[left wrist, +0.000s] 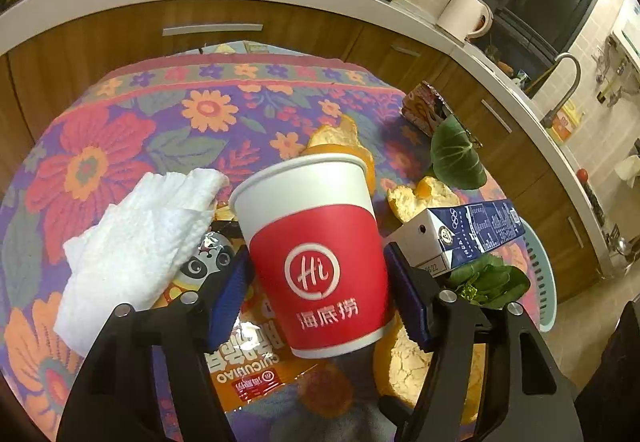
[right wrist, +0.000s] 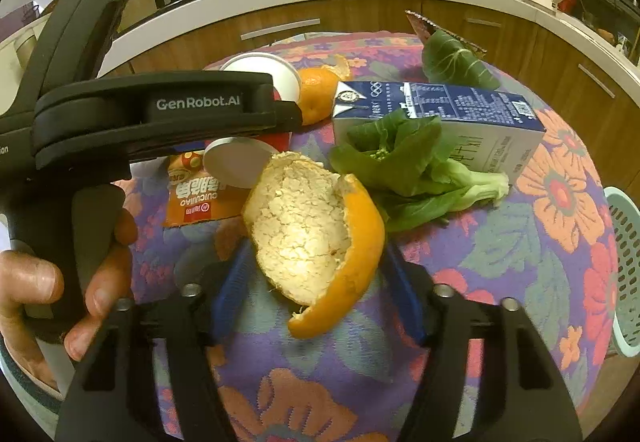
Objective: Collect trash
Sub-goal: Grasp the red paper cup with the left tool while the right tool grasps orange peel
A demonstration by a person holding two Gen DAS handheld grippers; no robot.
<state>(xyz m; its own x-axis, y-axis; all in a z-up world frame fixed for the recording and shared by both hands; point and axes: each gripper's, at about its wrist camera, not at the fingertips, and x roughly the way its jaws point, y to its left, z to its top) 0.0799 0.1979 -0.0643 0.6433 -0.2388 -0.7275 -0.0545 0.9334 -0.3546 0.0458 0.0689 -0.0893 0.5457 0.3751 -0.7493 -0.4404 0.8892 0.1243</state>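
**Paper cup and orange peel between the fingers**

While the left gripper [left wrist: 320,298] has its blue pads against both sides of a paper cup [left wrist: 316,262], the cup shows a red band with a white "Hi" circle and the characters 海底捞. The cup leans, its rim pointing up and away from the fingers, its base low between them. Under the fingers lies an orange snack bag [left wrist: 244,374] printed "CUICUIIAO" with a panda face, and left of the left finger a crumpled paper towel [left wrist: 136,246].

The right gripper [right wrist: 316,290] has its fingers apart around a large orange peel [right wrist: 316,238]; I cannot tell if the pads touch it. The peel stands with its white inside toward the camera, long axis running from the fingers forward. Beyond it lie a bok choy [right wrist: 408,166] and a blue milk carton [right wrist: 452,122] with Olympic rings. The other tool reads "GenRobot.AI".

The table wears a flowered tablecloth [right wrist: 560,178], purple with orange and red. Behind are wooden cabinets [left wrist: 100,38], a gas stove and a kettle [left wrist: 466,14].
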